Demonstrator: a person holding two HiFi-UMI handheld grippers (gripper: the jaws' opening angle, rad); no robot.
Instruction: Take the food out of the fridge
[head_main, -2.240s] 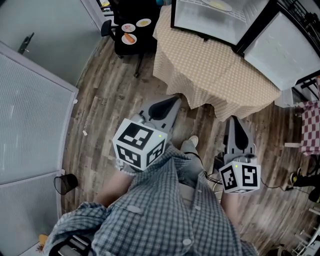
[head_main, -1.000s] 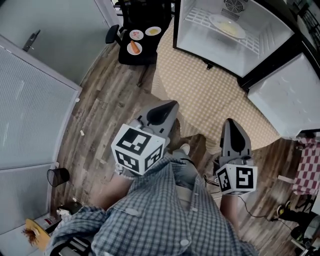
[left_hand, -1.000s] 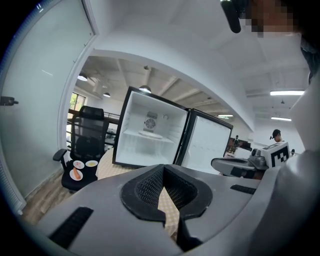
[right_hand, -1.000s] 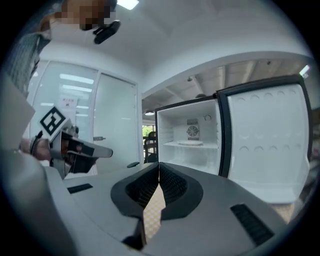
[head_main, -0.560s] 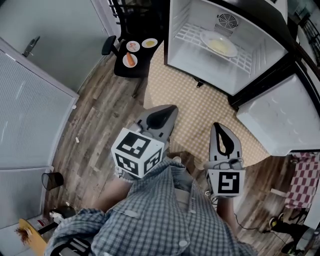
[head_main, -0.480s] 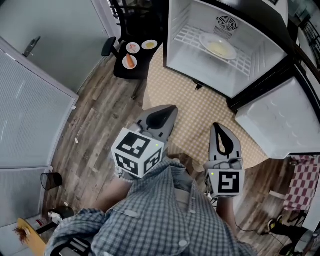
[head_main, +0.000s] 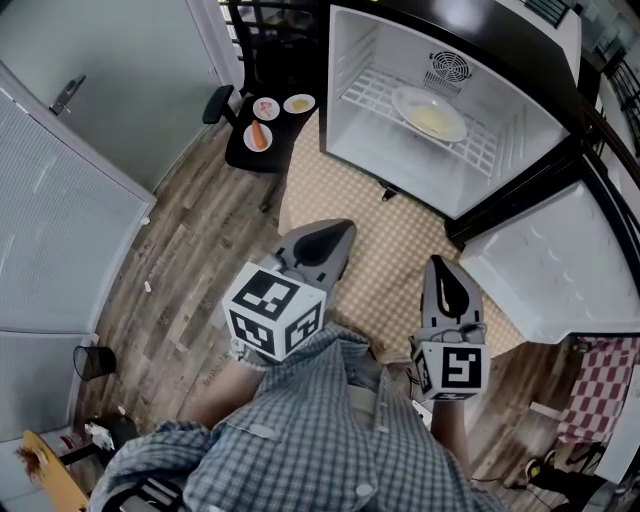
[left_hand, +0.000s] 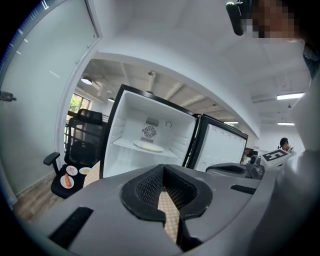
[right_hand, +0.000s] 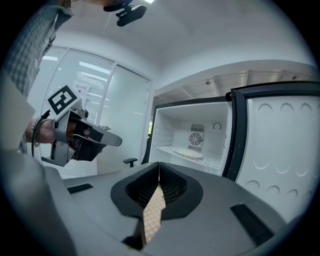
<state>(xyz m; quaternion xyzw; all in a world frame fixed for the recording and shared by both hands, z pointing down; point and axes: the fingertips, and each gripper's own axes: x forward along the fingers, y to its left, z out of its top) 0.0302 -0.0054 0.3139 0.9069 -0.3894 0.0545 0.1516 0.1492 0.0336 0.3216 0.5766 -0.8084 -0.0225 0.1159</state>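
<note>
The small fridge (head_main: 440, 60) stands open on a table with a checked cloth (head_main: 380, 240). A white plate of pale food (head_main: 430, 113) lies on its wire shelf; the same plate (left_hand: 148, 146) shows in the left gripper view and again, plate (right_hand: 190, 154), in the right gripper view. My left gripper (head_main: 343, 228) hangs over the table's near left edge, shut and empty. My right gripper (head_main: 441, 262) is over the near right edge, also shut and empty. Both point toward the fridge and are well short of it.
The fridge door (head_main: 545, 265) swings out to the right over the table. A black office chair (head_main: 262, 140) at the left of the table carries three small plates, one with an orange stick of food (head_main: 258, 135). A glass partition (head_main: 60, 230) lines the left.
The view has moved toward the fridge, whose open inside and plate now show in full. Both grippers have come forward over the table's near edge, still shut.
</note>
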